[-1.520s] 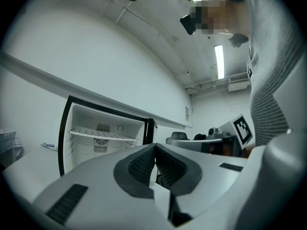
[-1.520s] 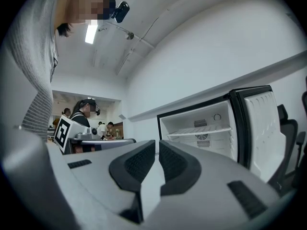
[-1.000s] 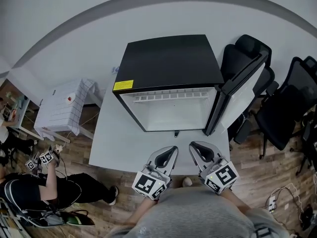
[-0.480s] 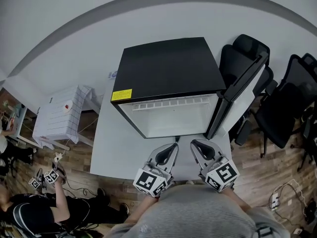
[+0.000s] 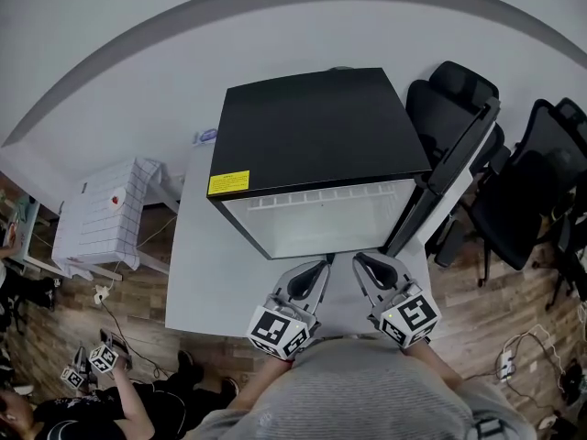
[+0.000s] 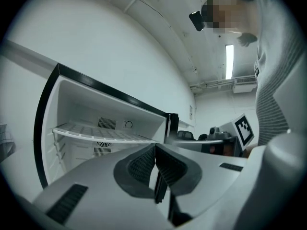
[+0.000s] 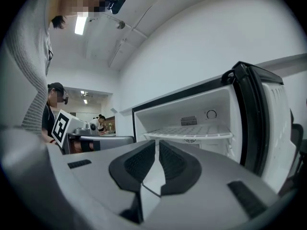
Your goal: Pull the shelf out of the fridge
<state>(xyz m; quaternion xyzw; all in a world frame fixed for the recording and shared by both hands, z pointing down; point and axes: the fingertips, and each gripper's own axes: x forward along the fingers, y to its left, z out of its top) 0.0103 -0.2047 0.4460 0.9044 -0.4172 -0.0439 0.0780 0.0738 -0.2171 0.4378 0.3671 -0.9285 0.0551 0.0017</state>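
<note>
A black mini fridge stands on a white table with its door swung open to the right. Its white wire shelf sits inside the white cavity, also seen in the left gripper view and the right gripper view. My left gripper and right gripper hover side by side just in front of the fridge opening, pointing level at it. Both are shut and hold nothing. Neither touches the shelf.
Black office chairs crowd the right side behind the open door. A small white stand with a checked cloth is at the left. A person sits on the wooden floor at the lower left, holding marker cubes.
Both grippers have moved forward toward the fridge opening, staying shut. The person on the floor at the left has shifted lower in the view.
</note>
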